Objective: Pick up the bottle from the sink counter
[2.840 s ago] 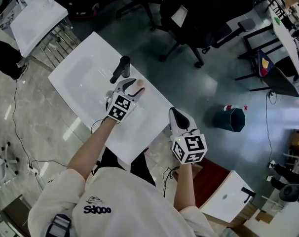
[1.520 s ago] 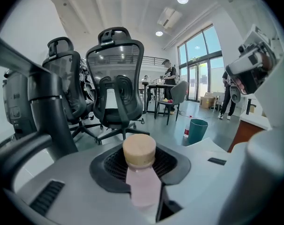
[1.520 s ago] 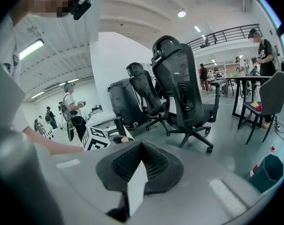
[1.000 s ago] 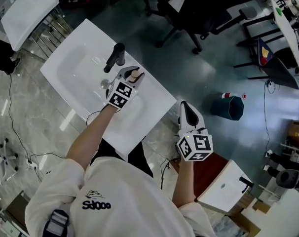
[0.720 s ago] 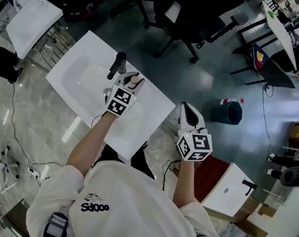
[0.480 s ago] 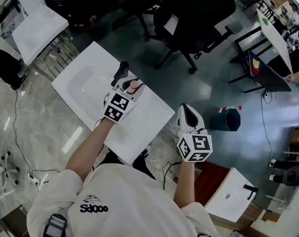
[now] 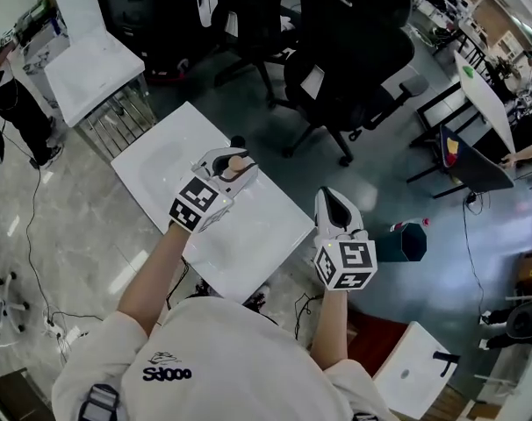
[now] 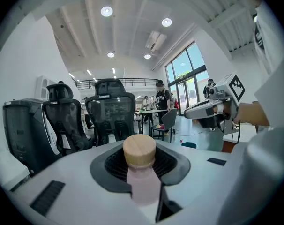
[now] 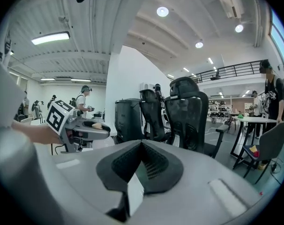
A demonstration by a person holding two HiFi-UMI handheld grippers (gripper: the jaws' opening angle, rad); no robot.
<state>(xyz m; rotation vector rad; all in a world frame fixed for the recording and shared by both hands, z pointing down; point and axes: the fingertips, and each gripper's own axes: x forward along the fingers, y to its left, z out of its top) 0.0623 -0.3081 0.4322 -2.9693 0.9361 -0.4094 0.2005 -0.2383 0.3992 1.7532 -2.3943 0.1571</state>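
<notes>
Since the bottle (image 8: 143,187) sits gripped in the left gripper (image 7: 234,162) and that gripper's view shows only the room beyond it, with no surface under it, the pick looks all but done. What seems left is to carry the bottle clear and keep it steady.

Nearest the person, the right gripper (image 7: 333,202) hangs over the floor (image 7: 371,178), just off the table's right corner and well apart from the bottle. Its fingers (image 9: 132,191) are drawn together with nothing between them, so it takes no part in the hold.

Further out, the left gripper is over the table (image 7: 248,235), close to its far edge. Its fingers (image 8: 109,165) stand at a middling width, pressed on either side of the bottle's pale pink body. The bottle points away from the gripper, its round wooden cap (image 8: 139,149) poking out past the dark pads. From above, only the cap end shows between the fingers. Whether the bottle's base has left the table cannot be seen directly; judging by the level outlook of the left gripper view, it probably has.

Just beyond the gripper, a black faucet (image 7: 238,139) stands at the table's far edge, very near the bottle, so a lift straight up would be the safest way out. Past that edge stand black office chairs (image 7: 354,51).
</notes>
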